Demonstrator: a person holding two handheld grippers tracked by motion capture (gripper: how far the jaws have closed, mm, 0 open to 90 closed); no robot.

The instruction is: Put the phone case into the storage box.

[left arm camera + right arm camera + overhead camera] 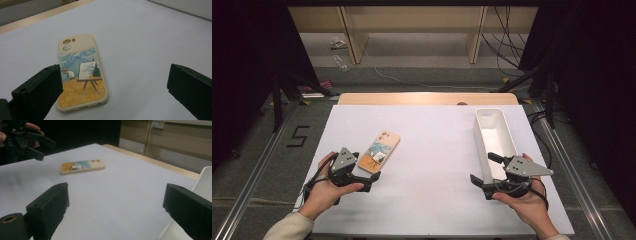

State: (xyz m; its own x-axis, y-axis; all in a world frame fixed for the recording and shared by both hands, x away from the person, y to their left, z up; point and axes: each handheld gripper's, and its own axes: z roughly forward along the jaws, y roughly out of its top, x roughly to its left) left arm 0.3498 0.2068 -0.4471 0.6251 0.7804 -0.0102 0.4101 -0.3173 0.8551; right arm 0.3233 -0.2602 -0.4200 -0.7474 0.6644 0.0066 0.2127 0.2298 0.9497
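Person's left hand at the near left edge of the white table, holding the left gripper; jaws spread wide, nothing between the pads; in the left gripper view the two black jaws stand far apart with bare table between them.

Just past that gripper's tip lies the phone case, flat on the table, printed side up, cream rim, a painter and easel in a yellow field under a swirled blue sky; camera cut-out end points away from the person and slightly right; the left gripper view has the case lying close in front of the left-hand jaw, whether touching it I cannot tell; from the right gripper view the case lies well across the table, the left gripper above and beside it.

Middle of the table bare.

To the right, a long white bin, open top, running away from the person; the right gripper in the right hand sits at the bin's near end, jaws likewise wide, holding nothing; one jaw appears over the bin's near rim, contact not clear.
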